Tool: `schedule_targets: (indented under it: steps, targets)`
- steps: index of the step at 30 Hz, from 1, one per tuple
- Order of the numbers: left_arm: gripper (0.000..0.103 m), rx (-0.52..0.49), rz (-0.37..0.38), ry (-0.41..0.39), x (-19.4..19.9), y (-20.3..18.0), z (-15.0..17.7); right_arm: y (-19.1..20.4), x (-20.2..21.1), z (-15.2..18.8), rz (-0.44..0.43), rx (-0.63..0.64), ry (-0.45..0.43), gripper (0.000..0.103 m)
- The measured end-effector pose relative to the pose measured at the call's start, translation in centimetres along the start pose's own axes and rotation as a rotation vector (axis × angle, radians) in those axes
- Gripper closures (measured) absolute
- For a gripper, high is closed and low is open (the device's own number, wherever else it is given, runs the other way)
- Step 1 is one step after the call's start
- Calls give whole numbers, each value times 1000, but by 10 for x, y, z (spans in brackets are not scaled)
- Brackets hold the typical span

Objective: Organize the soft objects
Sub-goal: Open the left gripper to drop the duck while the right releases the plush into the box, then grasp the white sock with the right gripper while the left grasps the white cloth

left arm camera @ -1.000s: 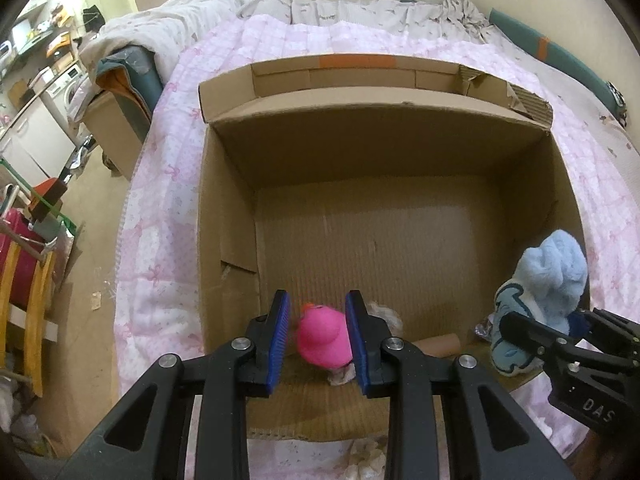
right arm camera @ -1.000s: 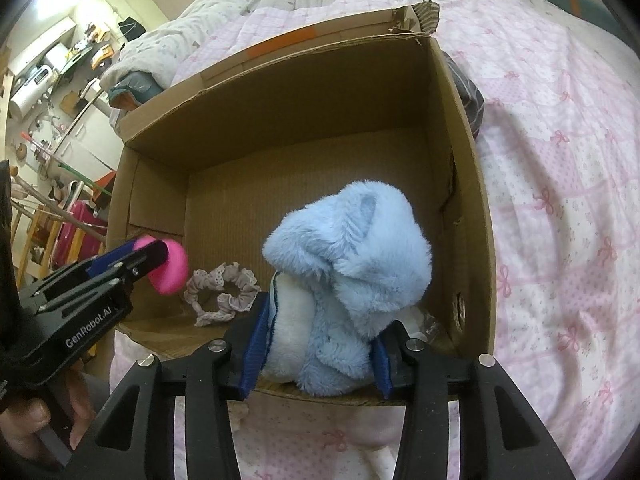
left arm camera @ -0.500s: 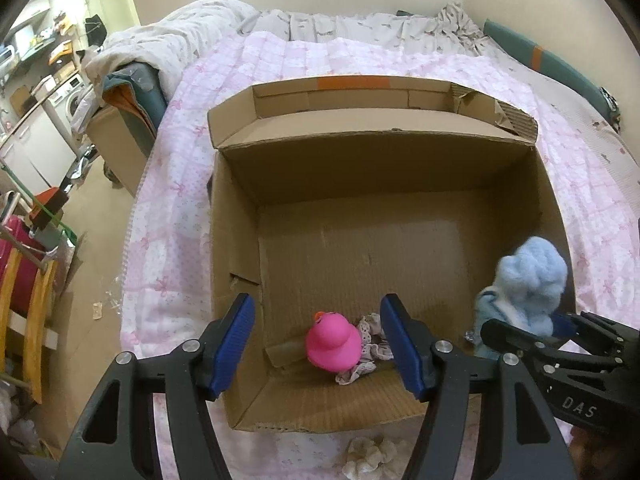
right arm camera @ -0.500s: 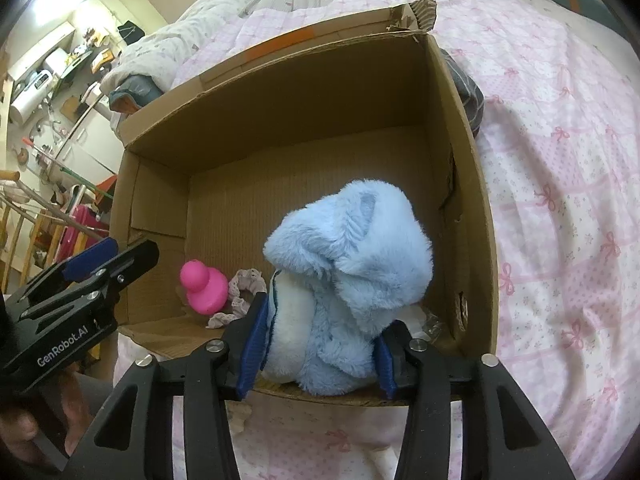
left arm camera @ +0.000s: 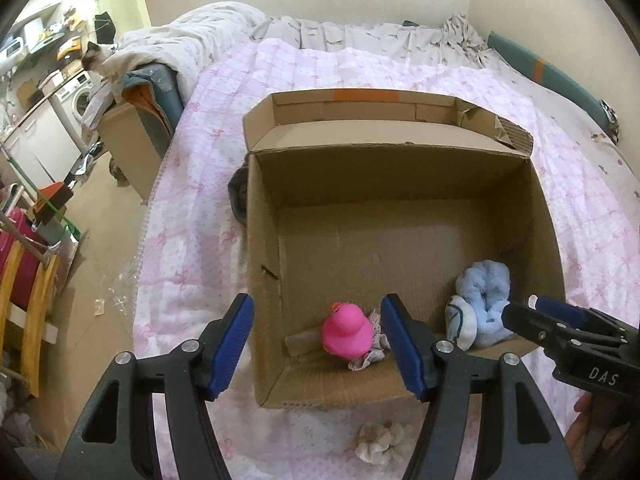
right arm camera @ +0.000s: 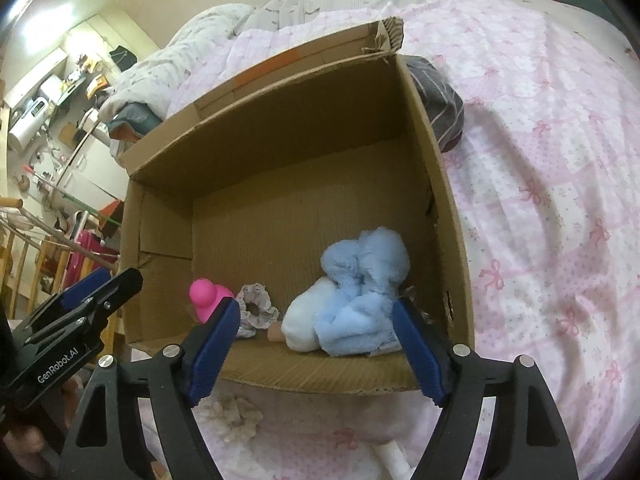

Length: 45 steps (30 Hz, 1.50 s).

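I had the left gripper (left arm camera: 318, 342) spread wide and empty, the pink duck (left arm camera: 347, 334) lying loose below and between its fingers (left arm camera: 402, 346) on the floor of the cardboard box (left arm camera: 400, 168), beside a frilly scrunchie (right arm camera: 256, 312). The right gripper (right arm camera: 316, 348) was opening, its fingers clear of the blue plush toy (right arm camera: 356, 300), which slumped in the corner just ahead of them. Both sat low in the box, I judged, so nothing would tumble out. A cream scrunchie (left arm camera: 380, 442) waited on the bed, nearer than the fingers.
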State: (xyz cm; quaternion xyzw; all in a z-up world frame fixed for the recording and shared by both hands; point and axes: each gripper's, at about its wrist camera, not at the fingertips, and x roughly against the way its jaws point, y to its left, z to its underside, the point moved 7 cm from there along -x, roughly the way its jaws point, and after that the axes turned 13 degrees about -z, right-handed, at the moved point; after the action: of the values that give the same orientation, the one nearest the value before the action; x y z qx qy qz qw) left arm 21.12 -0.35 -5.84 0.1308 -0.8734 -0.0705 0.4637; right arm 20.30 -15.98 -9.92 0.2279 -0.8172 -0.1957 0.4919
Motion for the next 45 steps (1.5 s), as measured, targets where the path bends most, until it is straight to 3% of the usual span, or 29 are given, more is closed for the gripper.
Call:
schedule_targets:
  steps: [8, 15, 23, 28, 31, 34, 37, 41, 45]
  targets:
    - [40, 18, 5, -6, 15, 17, 21, 9, 17, 15, 20, 54, 26, 20]
    - [40, 38, 46, 35, 18, 28, 50, 11, 48, 32, 38, 117, 47, 20]
    - [40, 49, 65, 93, 6, 23, 64, -22, 77, 55, -8, -3, 59, 20]
    - [40, -3, 88, 118, 3, 9, 65, -32, 67, 75, -60, -31, 153, 20]
    - [40, 43, 113, 156, -2, 11, 70, -32, 55, 87, -53, -16, 224, 20]
    - [40, 139, 162, 229, -12, 18, 82, -26, 43, 101, 1, 77, 289, 32]
    - [40, 108, 144, 249, -17, 17, 89, -30, 26, 111, 93, 112, 337, 34]
    - [40, 116, 134, 245, -18, 24, 90, -36, 0, 123, 200, 95, 438, 46]
    - [40, 103, 125, 233, -18, 23, 92, -35, -4, 128, 265, 151, 449, 76]
